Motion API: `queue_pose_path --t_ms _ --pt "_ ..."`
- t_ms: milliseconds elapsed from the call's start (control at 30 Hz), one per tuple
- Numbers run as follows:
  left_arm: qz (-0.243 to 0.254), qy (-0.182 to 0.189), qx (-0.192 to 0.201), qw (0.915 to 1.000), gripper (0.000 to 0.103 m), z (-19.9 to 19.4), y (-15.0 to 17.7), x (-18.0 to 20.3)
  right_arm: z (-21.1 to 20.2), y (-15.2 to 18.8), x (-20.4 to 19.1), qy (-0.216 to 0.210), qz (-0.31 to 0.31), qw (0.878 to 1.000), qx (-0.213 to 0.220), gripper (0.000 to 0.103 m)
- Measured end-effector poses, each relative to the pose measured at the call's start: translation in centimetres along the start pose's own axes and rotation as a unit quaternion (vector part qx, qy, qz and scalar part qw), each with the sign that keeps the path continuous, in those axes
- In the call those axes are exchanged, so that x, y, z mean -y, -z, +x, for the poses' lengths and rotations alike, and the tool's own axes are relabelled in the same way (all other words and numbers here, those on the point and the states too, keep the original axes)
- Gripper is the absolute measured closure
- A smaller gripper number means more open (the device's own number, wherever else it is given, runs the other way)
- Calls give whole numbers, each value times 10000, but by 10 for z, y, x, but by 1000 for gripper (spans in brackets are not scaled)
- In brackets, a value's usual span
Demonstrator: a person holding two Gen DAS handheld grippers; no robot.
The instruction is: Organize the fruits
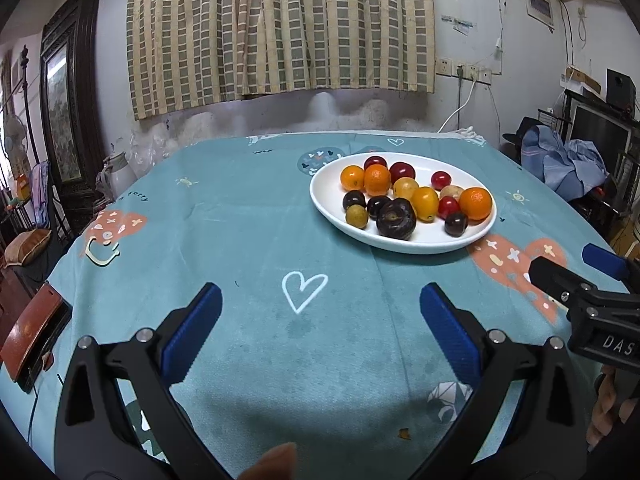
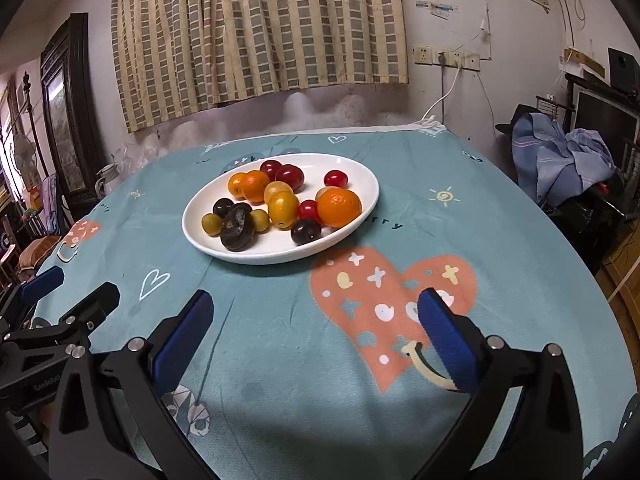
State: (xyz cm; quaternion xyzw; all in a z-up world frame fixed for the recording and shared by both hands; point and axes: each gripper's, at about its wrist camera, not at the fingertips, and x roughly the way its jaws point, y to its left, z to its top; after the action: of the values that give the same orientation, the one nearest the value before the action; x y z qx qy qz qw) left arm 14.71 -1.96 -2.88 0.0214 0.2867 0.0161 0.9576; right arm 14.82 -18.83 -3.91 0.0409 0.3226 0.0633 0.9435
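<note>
A white oval plate holds several small fruits: oranges, red cherry tomatoes, yellow tomatoes, dark plums and green olives. My left gripper hovers open over the teal tablecloth, short of the plate and to its left. Nothing sits between the open fingers of my right gripper, which is near the plate's front right. Each gripper shows at the other view's edge.
A teal patterned cloth covers the round table. A red-brown phone lies at its left edge. A white jug stands beyond the far left edge. Blue clothing is piled on furniture to the right.
</note>
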Motion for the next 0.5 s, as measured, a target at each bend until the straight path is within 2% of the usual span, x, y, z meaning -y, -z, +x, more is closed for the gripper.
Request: queue_pose_path --t_ms 500 --pt "24 140 -15 9999 2 -2 1 3 3 1 -5 -91 -69 9999 -92 1"
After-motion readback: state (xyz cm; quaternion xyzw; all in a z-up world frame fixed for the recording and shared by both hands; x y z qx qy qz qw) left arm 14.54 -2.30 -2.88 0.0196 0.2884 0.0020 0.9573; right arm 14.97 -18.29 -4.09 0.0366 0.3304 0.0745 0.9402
